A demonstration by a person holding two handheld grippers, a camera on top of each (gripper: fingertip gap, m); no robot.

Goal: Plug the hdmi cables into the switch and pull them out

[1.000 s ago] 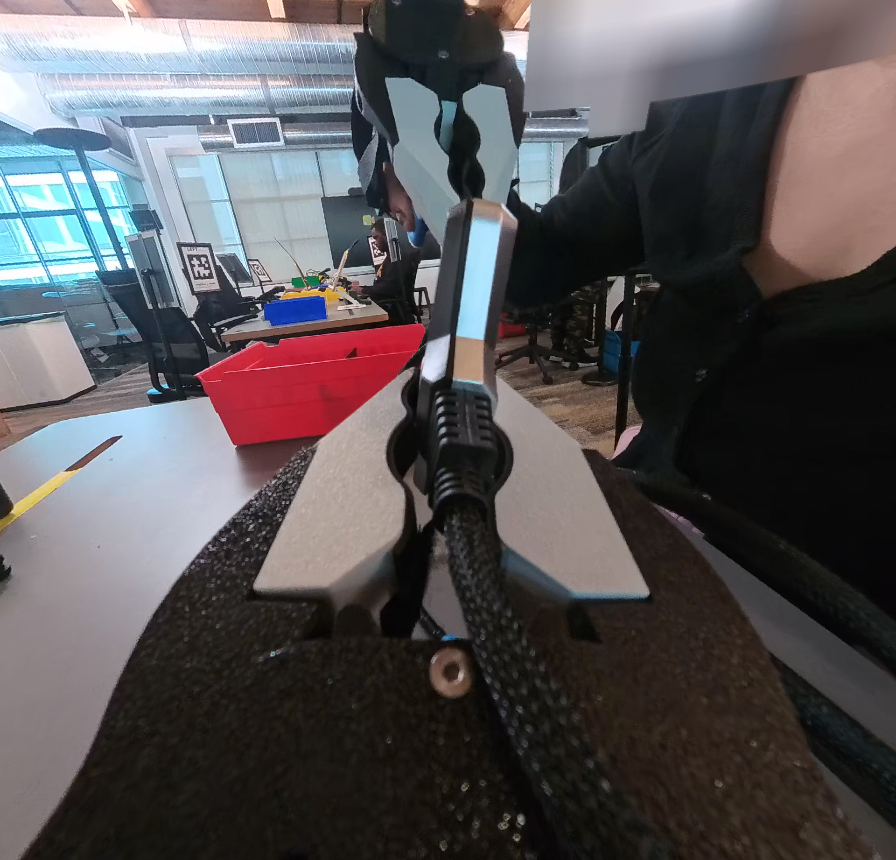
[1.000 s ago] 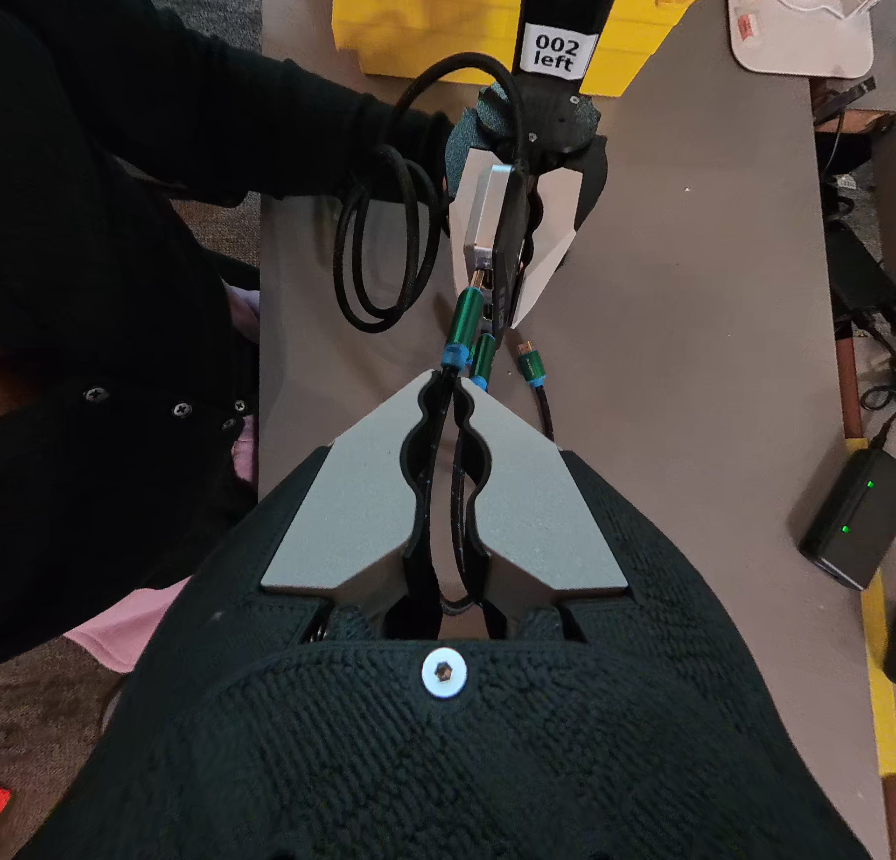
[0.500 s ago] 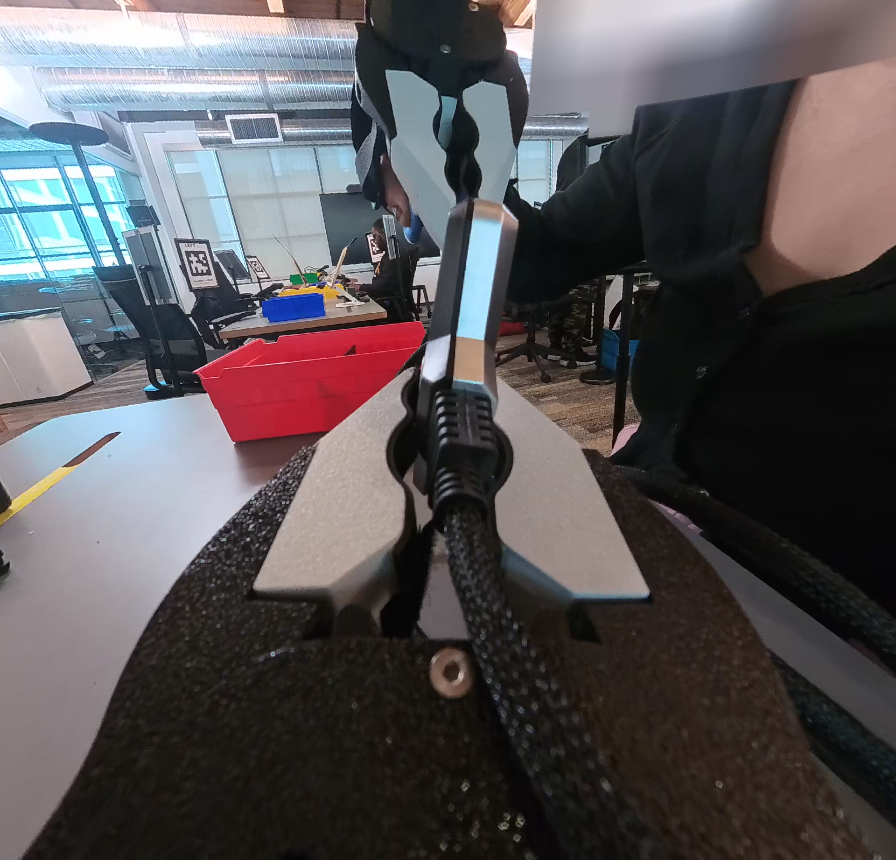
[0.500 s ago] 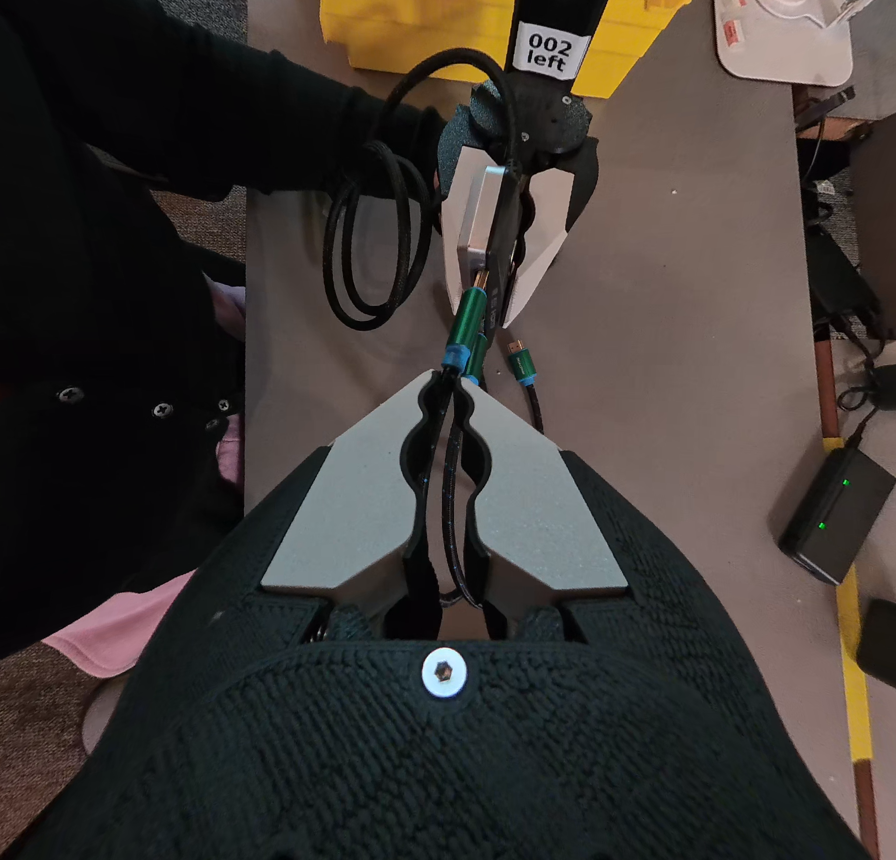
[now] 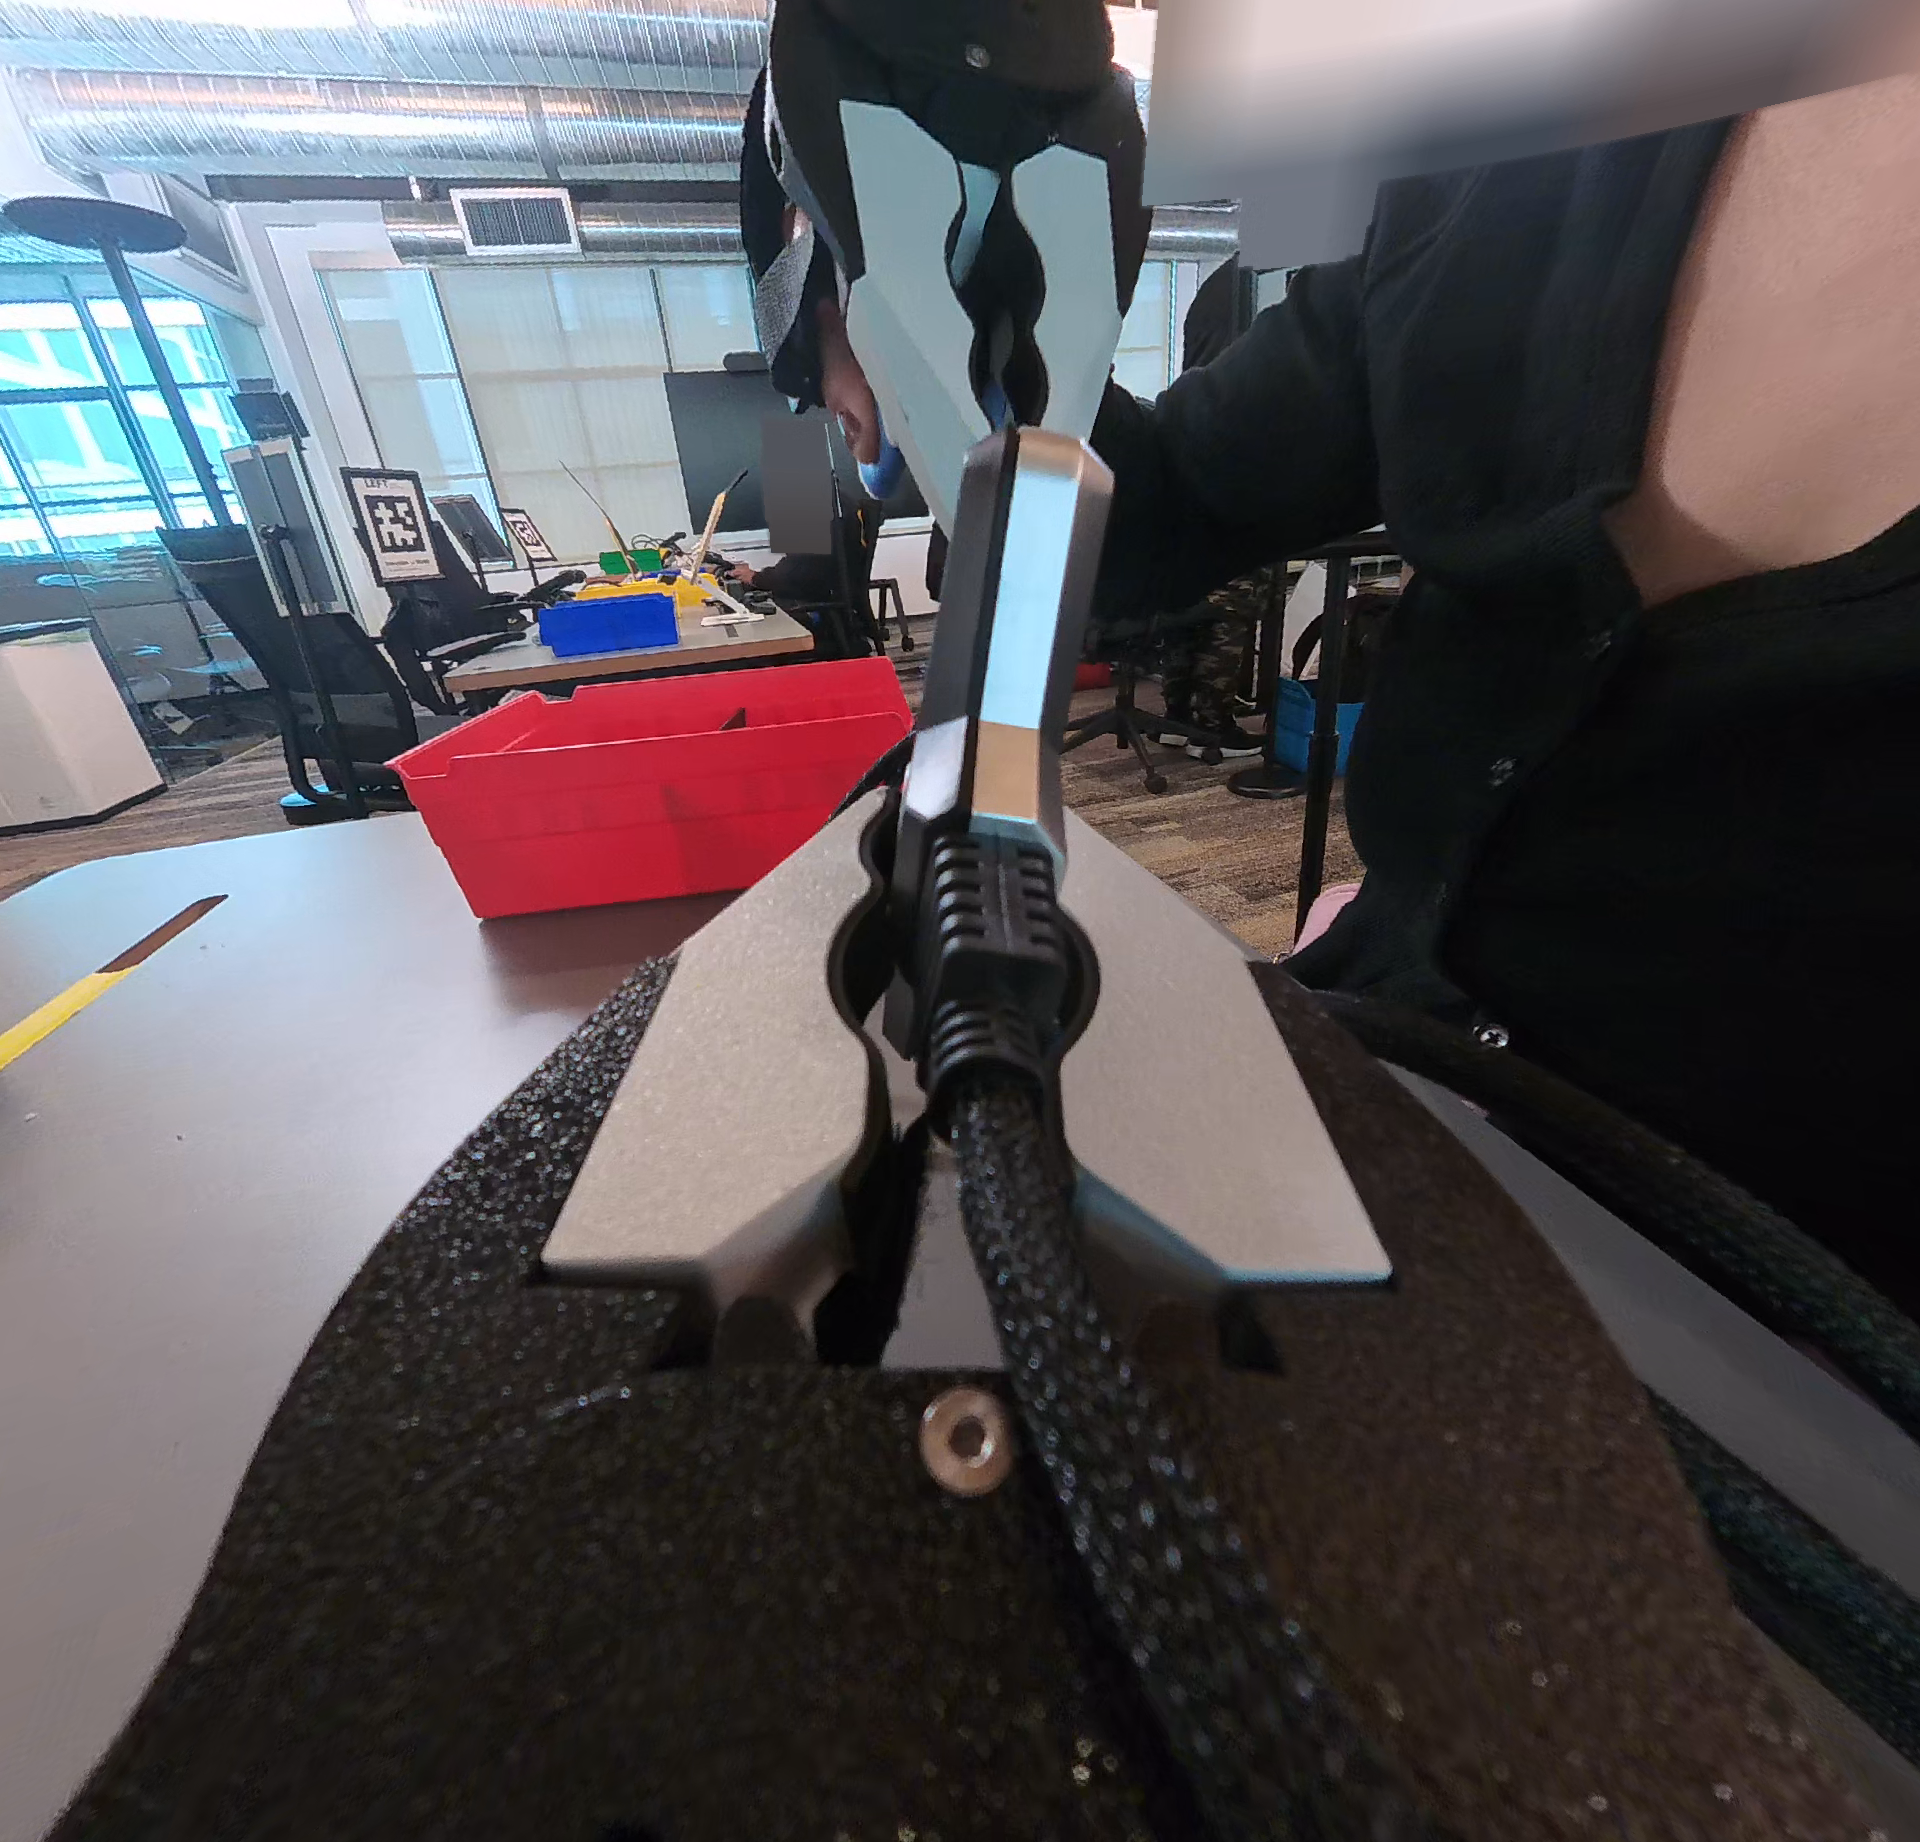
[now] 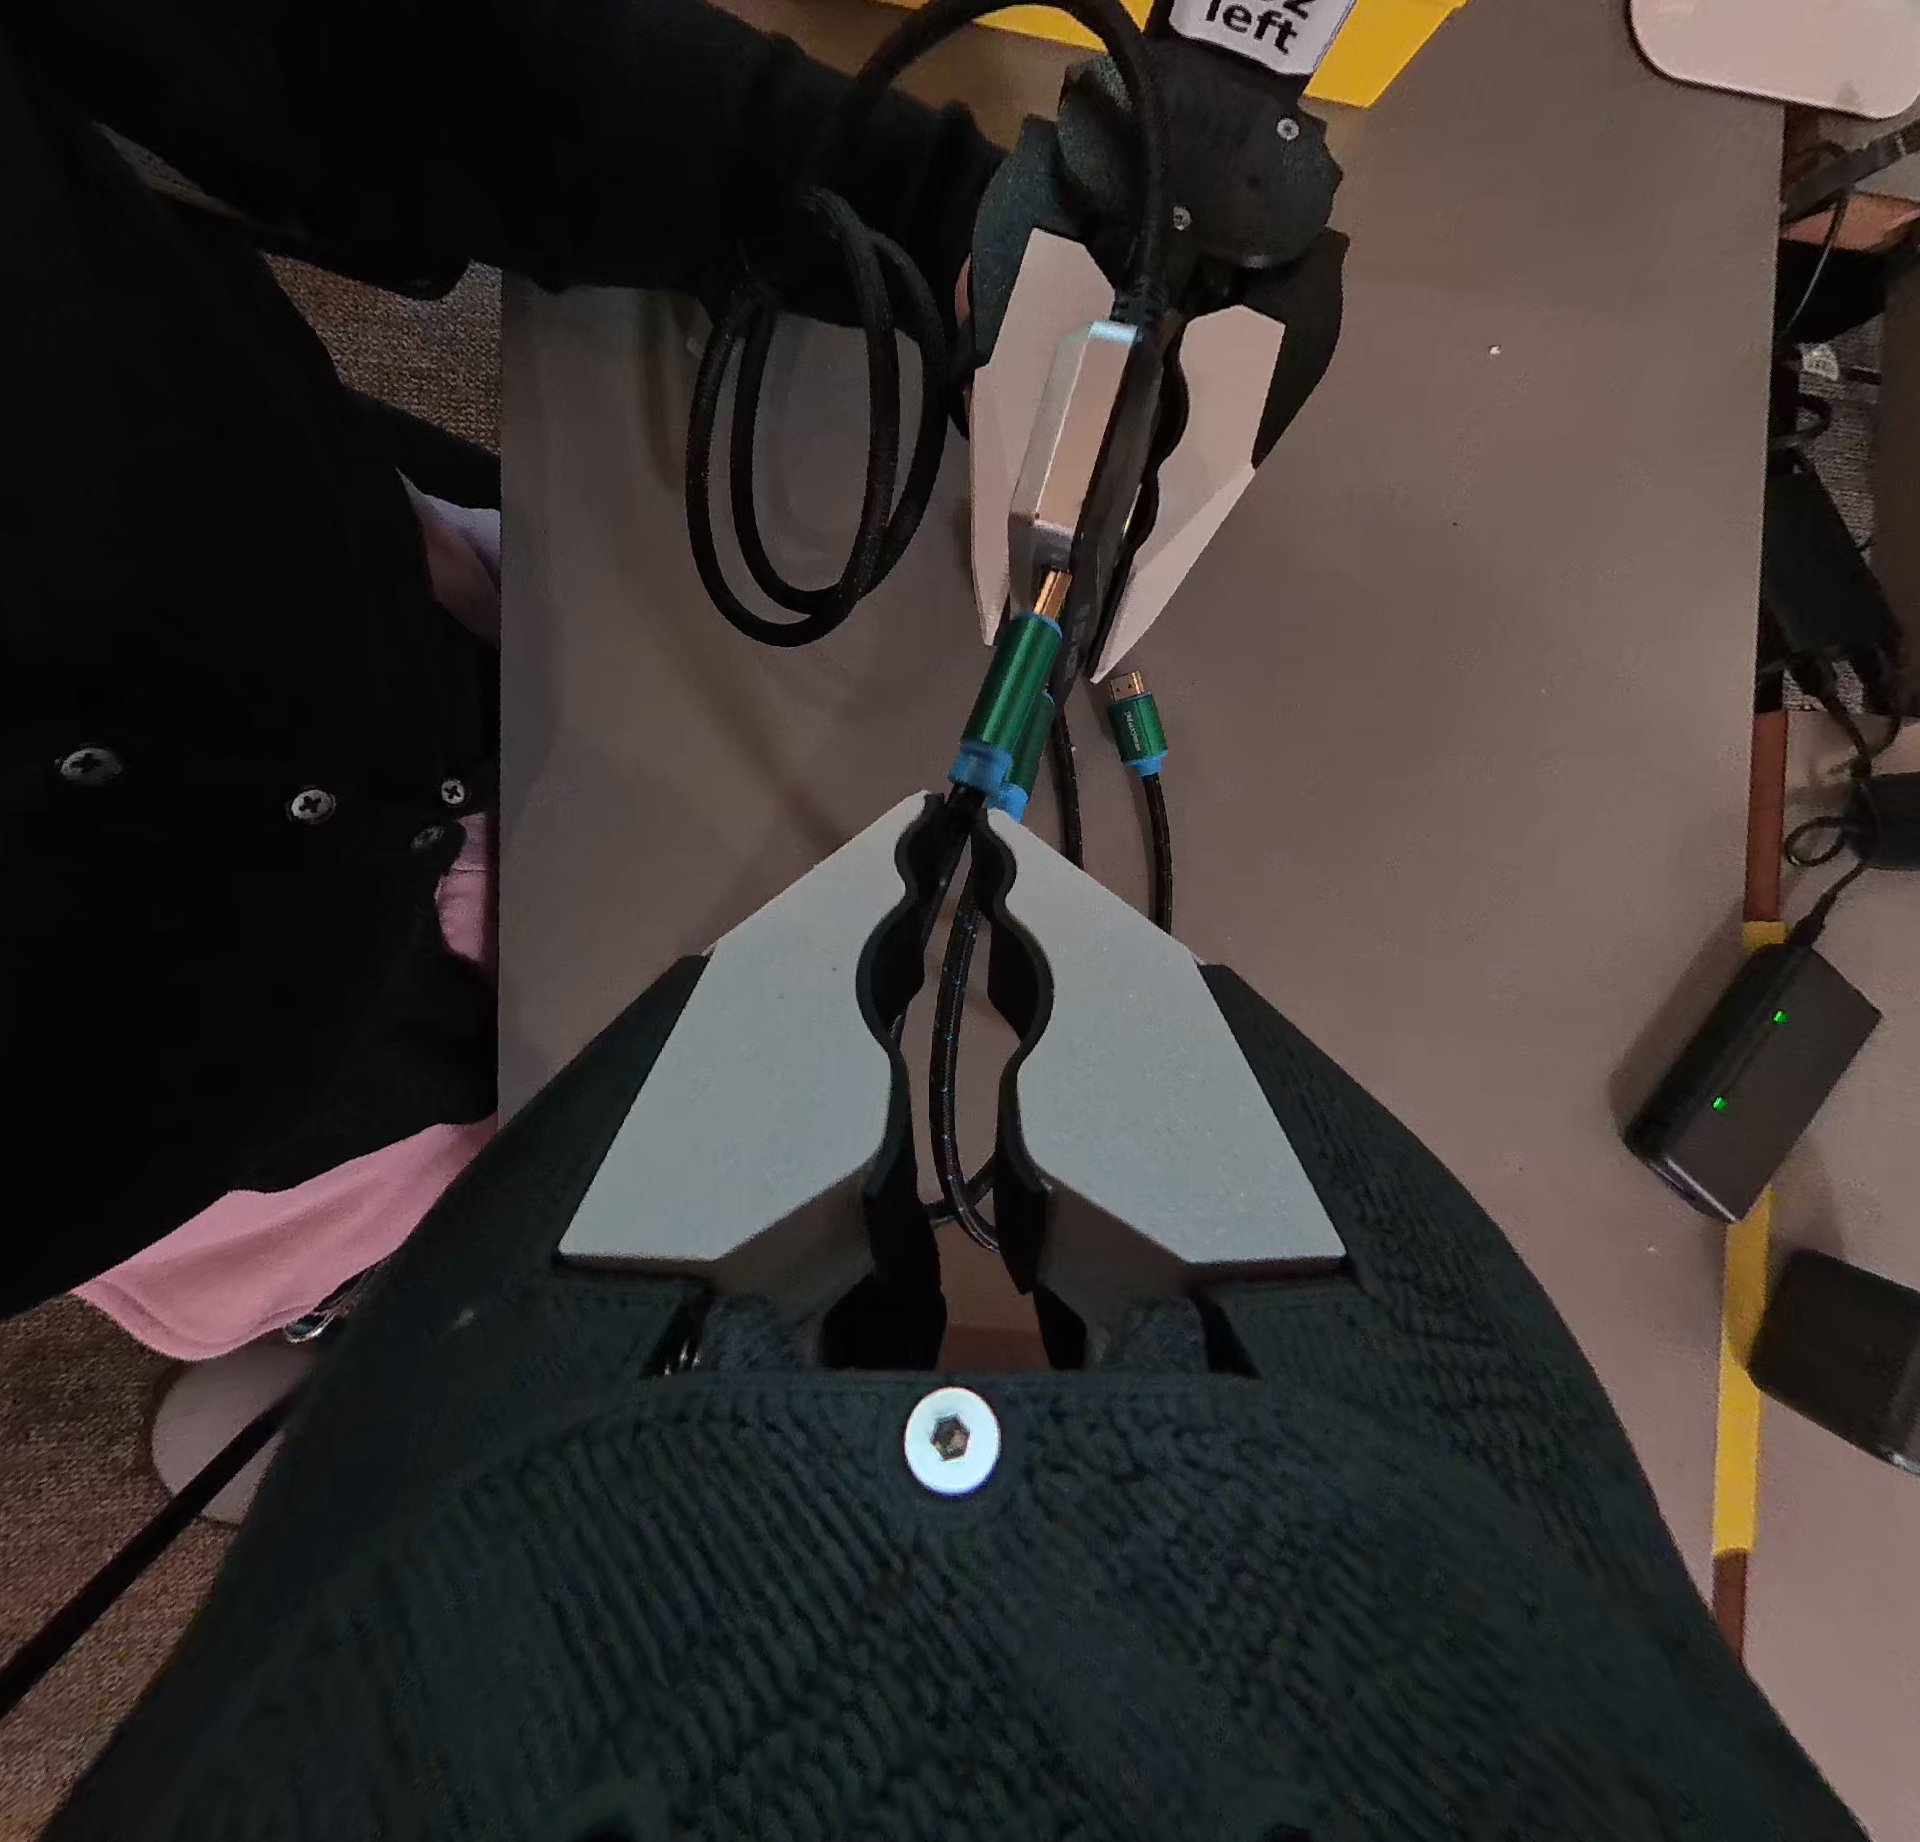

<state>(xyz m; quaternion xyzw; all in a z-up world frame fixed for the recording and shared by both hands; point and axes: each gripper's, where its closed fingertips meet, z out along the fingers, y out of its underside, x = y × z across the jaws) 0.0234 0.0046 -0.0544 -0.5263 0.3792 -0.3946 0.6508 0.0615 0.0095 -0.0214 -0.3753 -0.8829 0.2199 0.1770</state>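
My left gripper (image 5: 977,857) is shut on the silver HDMI switch (image 5: 1013,629) and holds it above the table, its black braided cable (image 5: 1049,1304) running back between the fingers. In the right wrist view the switch (image 6: 1081,442) sits in the left gripper (image 6: 1049,649). My right gripper (image 6: 961,810) is shut on the cable just behind a green HDMI plug (image 6: 1003,696), whose gold tip is at the switch's port; how deep it sits I cannot tell. A second green plug (image 6: 1034,743) lies under it and a third (image 6: 1132,722) lies on the table. The right gripper (image 5: 997,421) shows beyond the switch.
A red bin (image 5: 665,784) stands on the brown table (image 5: 260,1065). A yellow bin (image 6: 1382,36) and a white tray (image 6: 1787,16) are at the far end. Coiled black cable (image 6: 810,462) hangs at the left. A black power adapter (image 6: 1745,1086) lies right. A person in black (image 5: 1610,649) stands close. There is about 6 cm between the tips of the two grippers.
Both grippers have shifted slightly together, so the table and bins slide a little in both views. The green plug stays at the switch's port. Both holds are unchanged.
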